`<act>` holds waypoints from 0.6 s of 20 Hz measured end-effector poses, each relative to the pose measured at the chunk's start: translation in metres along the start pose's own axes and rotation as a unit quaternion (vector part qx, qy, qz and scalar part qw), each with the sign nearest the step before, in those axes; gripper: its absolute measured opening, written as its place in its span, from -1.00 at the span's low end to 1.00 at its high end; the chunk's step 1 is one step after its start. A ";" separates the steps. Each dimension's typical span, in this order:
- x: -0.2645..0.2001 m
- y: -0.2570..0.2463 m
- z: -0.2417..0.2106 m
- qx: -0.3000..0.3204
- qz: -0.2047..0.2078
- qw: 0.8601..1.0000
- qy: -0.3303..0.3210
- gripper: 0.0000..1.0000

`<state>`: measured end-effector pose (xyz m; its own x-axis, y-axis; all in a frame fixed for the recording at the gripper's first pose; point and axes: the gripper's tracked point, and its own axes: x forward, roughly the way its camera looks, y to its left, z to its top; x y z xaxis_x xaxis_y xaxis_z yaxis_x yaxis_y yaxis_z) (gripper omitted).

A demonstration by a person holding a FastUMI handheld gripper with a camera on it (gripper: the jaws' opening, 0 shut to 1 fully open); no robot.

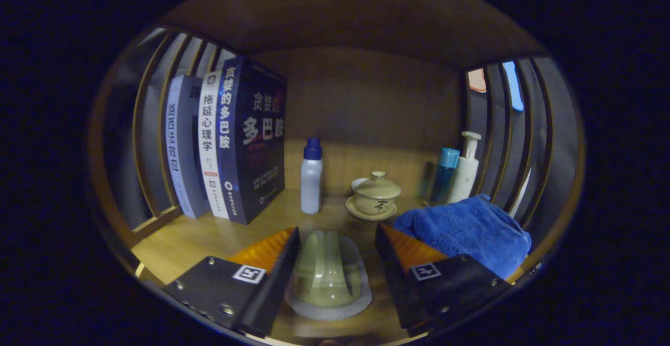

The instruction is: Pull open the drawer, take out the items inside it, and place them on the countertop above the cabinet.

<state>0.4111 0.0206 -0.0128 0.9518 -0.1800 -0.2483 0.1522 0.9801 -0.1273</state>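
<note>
Gripper [335, 233] spread open, fingers wide apart and pressing on nothing. Between the fingers, a pale green ridged object in a clear wrapper [328, 278], lying flat on the wooden countertop [183, 241], a gap visible on either side of it; contact with the fingers not discernible. Just right of the right finger, a folded blue towel [471, 231], reaching almost to the counter's front edge. Ahead of the fingers, a white bottle with a blue cap [311, 178] standing upright, and close to its right a lidded tea cup on a saucer [374, 197], the two apart. To the left, three books [230, 136] upright, against the slatted left side panel [152, 126]. In the back right corner, a blue-capped bottle [445, 176] and a white pump bottle [465, 170], side by side, near the slatted right side panel [523, 126]. Bare counter open at left front, between books and left finger. Wooden shelf overhead, closing the space above. Drawer not identifiable.
</note>
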 end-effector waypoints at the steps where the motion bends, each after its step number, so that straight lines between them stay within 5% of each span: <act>1: -0.008 0.000 0.007 0.003 0.005 1.000 -0.012 0.91; 6: -0.074 -0.002 0.049 0.008 0.017 0.997 -0.079 0.93; 12: -0.173 -0.001 0.053 0.053 0.078 0.991 -0.094 0.93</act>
<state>0.2602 0.0554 0.0808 0.9972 -0.0162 -0.0725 0.0164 0.9999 0.0030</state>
